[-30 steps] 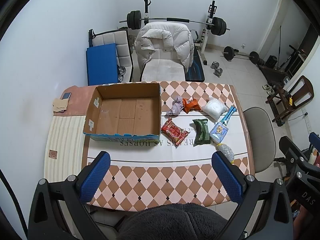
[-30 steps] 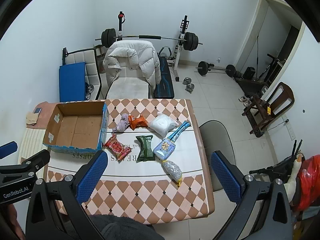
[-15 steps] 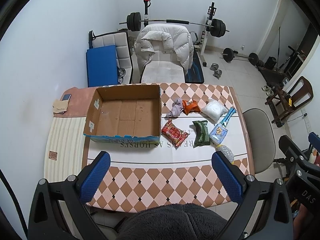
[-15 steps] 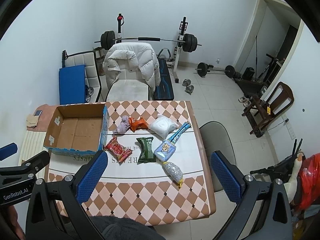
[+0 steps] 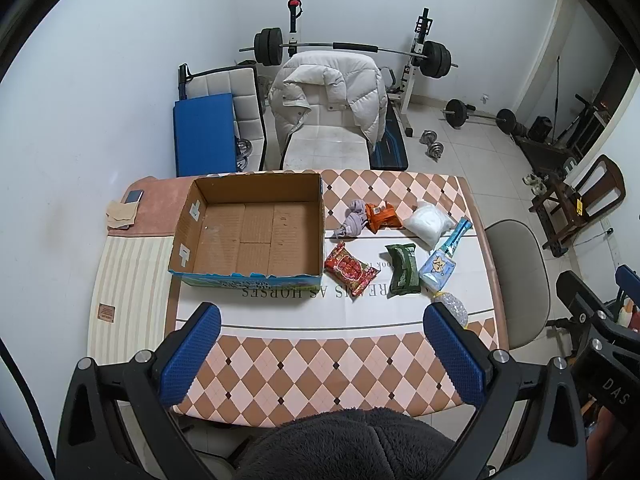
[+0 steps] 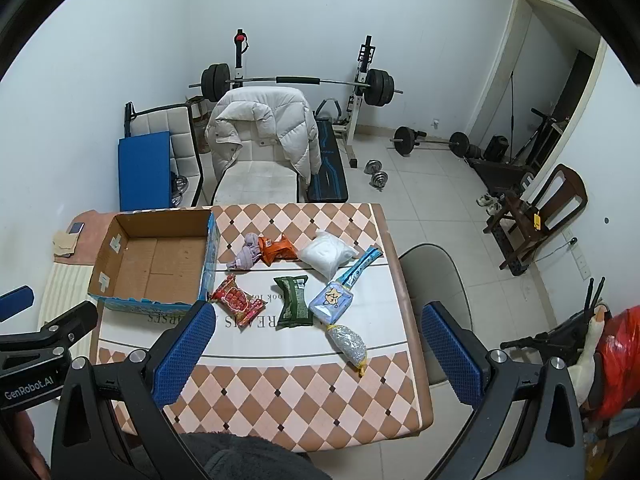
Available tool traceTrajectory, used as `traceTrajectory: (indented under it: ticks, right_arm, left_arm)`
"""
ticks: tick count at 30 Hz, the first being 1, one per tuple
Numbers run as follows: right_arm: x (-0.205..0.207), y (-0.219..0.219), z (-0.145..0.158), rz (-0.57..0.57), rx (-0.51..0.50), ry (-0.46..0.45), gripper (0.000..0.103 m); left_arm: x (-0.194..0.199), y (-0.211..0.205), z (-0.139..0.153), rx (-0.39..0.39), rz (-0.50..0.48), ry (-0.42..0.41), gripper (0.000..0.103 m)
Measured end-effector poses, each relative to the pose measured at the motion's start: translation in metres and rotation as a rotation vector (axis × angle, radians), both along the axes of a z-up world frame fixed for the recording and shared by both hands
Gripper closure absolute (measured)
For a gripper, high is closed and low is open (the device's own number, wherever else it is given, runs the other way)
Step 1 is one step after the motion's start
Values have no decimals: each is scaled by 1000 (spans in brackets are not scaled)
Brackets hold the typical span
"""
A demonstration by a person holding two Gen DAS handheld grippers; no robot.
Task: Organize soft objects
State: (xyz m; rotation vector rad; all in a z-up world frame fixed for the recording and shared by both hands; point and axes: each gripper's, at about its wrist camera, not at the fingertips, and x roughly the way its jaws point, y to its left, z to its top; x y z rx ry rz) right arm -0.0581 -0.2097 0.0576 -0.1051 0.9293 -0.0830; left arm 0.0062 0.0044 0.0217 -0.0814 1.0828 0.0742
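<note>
Packets lie beside the cardboard box (image 5: 248, 232) on the checkered table (image 5: 320, 360): red snack packet (image 5: 350, 268), green pouch (image 5: 404, 268), orange packet (image 5: 382, 216), white bag (image 5: 428, 224). Left gripper (image 5: 320, 356) and right gripper (image 6: 316, 356) hang above the near edge, jaws wide apart, holding nothing.

White walls, pale tiled floor (image 6: 420, 200). Barbell on rack (image 5: 352, 46) against far wall — white puffer jacket (image 5: 328, 92) draped over chair in front. Blue mat (image 5: 204, 134) leaning at left. Dumbbells (image 6: 376, 174) on floor; dark wooden chair (image 6: 536, 216) at right, near doorway. Desk (image 6: 280, 392) covered in diamond-pattern cloth.
</note>
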Motion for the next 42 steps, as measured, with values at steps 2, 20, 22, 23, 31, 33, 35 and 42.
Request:
traceTrajectory:
  ticks: [2,20,22,23,31,33,35,42]
  right_arm:
    - [2,1,4,0,1,-3,0]
    - [0,0,6,-1,4,-10,0]
    - [-1,0,6,-1,7,-11,0]
    - [-1,1,6,-1,5,-11,0]
    - [-2,1,5,1,5,-13,0]
    - [-1,1,8,0,9,-13,0]
    - [-1,1,6,0,5,-13,0]
    - [3,4,11,0,12,-13,0]
  left_arm:
    - [-1,0,-1,1,1,-1,0]
    - [0,6,3,1,2,-13,0]
    - [1,8,4,1,1,-13,0]
    - [1,8,4,2,2,-14,0]
    - [5,16,12,6,2,-29,0]
    - [4,16,12,4,3,-27,0]
    - [4,16,13,4,4,-28,0]
    - [4,17,12,6,3,-29,0]
